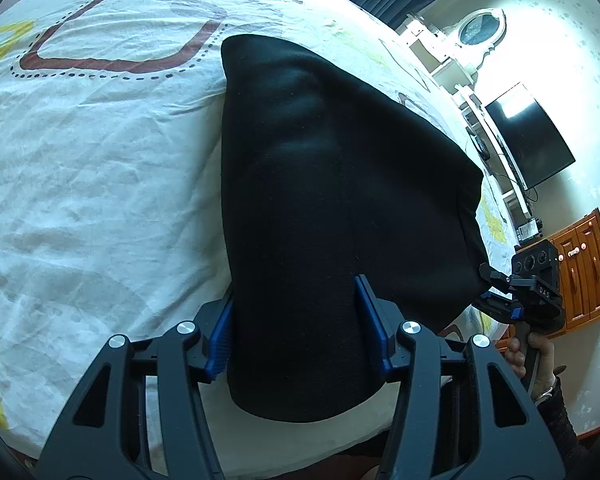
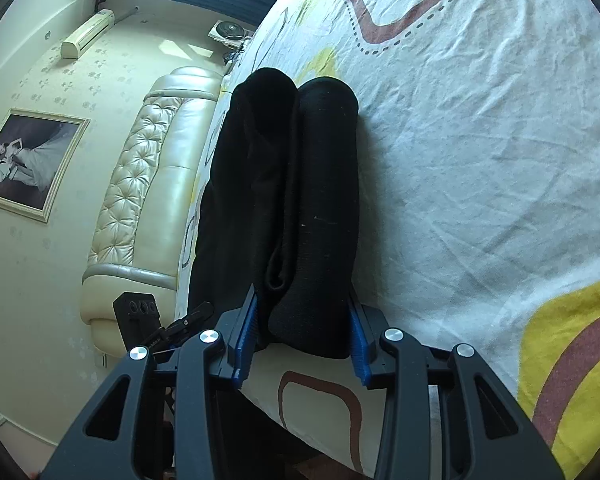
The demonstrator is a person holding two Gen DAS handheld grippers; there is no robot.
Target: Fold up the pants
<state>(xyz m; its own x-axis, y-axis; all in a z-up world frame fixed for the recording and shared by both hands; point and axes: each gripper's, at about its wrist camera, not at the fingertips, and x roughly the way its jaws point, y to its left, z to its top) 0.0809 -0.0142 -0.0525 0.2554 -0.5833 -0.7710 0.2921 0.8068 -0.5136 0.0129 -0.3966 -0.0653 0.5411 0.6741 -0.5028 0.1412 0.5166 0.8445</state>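
Note:
The black pants (image 1: 332,208) lie folded on the white patterned bedsheet (image 1: 100,180). My left gripper (image 1: 296,332) has its blue pads on either side of a thick folded end of the pants and grips it near the bed's front edge. My right gripper (image 2: 302,332) is likewise closed around a bunched folded end of the pants (image 2: 300,200). The right gripper also shows in the left wrist view (image 1: 496,280), at the pants' right corner. The left gripper shows in the right wrist view (image 2: 180,324), at the pants' left side.
The bed's front edge (image 2: 320,420) is just below both grippers. A cream padded headboard (image 2: 148,200) stands to the left in the right wrist view. A black TV (image 1: 528,140) and an orange wooden cabinet (image 1: 584,272) stand beyond the bed.

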